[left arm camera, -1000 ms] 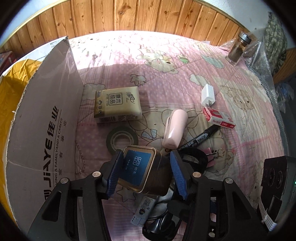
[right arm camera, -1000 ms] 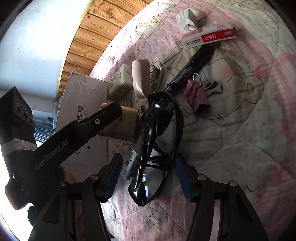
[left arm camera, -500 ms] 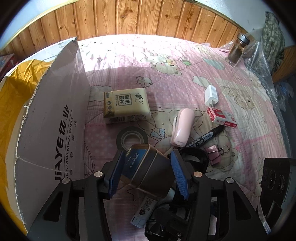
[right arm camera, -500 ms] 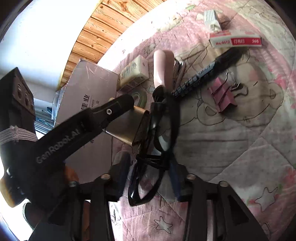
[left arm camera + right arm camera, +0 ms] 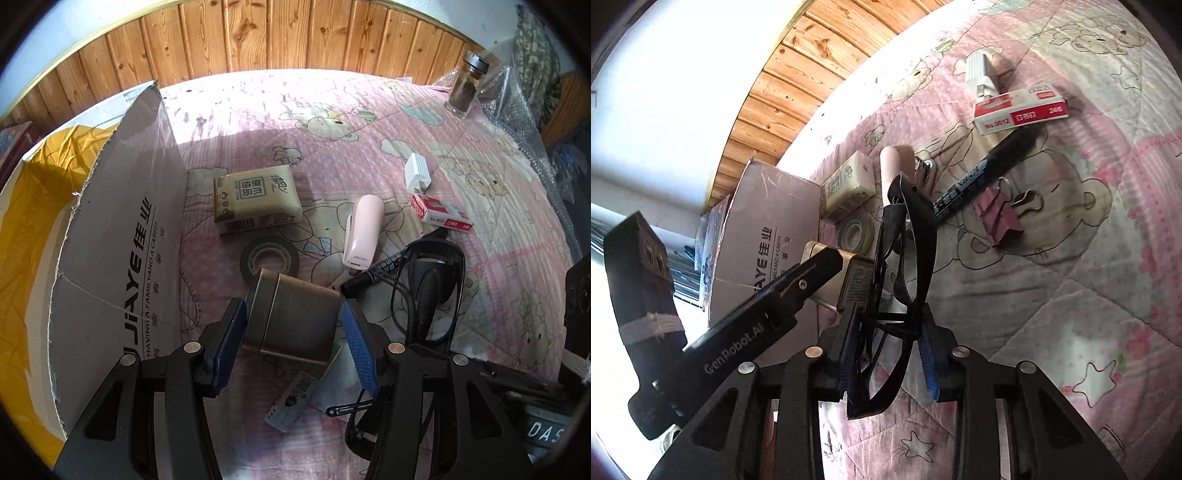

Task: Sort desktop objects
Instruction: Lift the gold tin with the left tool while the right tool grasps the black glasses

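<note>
- Your left gripper (image 5: 291, 338) clasps the metal tin (image 5: 293, 317), tilted up off the pink quilt (image 5: 332, 155), near the tape roll (image 5: 269, 257) and right of the cardboard box (image 5: 122, 258).
- Your right gripper (image 5: 888, 354) has just been closing; its blue pads pinch the black glasses (image 5: 905, 266), held upright over the quilt, beside the tin.
- The marker (image 5: 982, 173), pink stapler (image 5: 364, 230) and staple box (image 5: 1019, 112) lie farther out.
</note>
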